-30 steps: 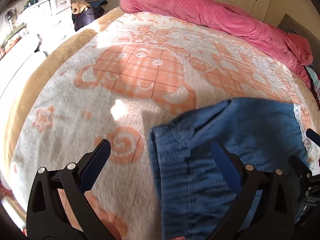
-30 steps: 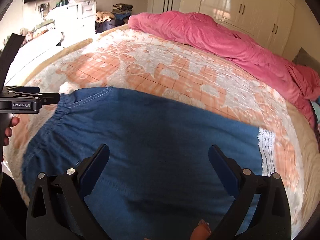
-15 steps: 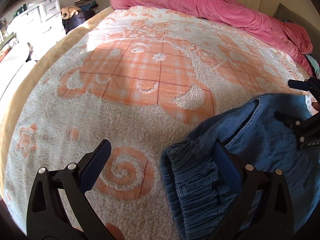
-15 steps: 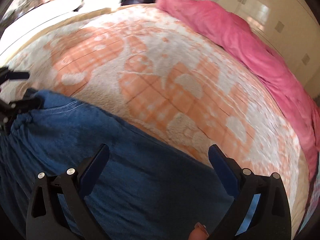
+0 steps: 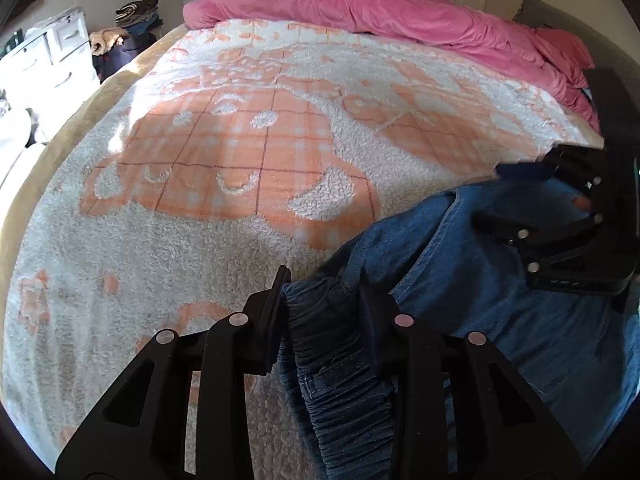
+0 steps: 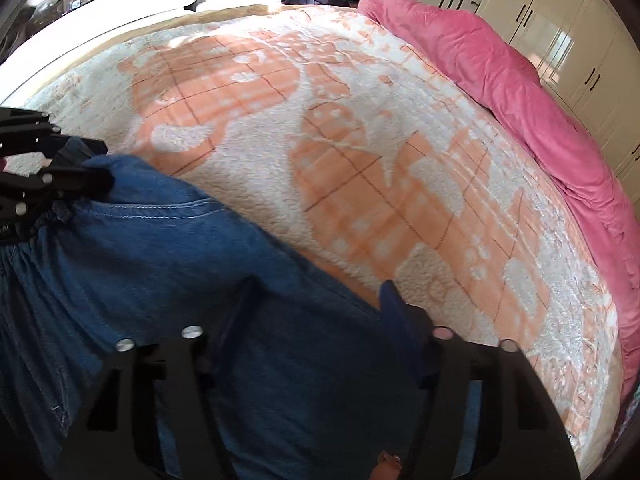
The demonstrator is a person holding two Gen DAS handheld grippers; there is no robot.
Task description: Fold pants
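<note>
Blue denim pants (image 5: 472, 288) lie on the near part of the bed, on a white and orange fleece blanket (image 5: 240, 184). My left gripper (image 5: 324, 300) is shut on the gathered elastic waistband (image 5: 336, 344) at the pants' left corner. In the right wrist view the pants (image 6: 180, 264) fill the lower left. My right gripper (image 6: 316, 304) has closed in on the upper edge of the denim, its fingers still some way apart with cloth between them. Each gripper shows in the other's view: the right (image 5: 560, 224), the left (image 6: 44, 176).
A pink duvet (image 5: 400, 16) is bunched along the far side of the bed. White drawers (image 5: 60, 48) and a pile of clothes (image 5: 132, 20) stand at the left. White wardrobes (image 6: 568, 28) line the far wall.
Both grippers were wide open above the pants. The left has dropped and shut on the waistband. The right has narrowed onto the denim edge. Both cameras moved lower and nearer the cloth.
</note>
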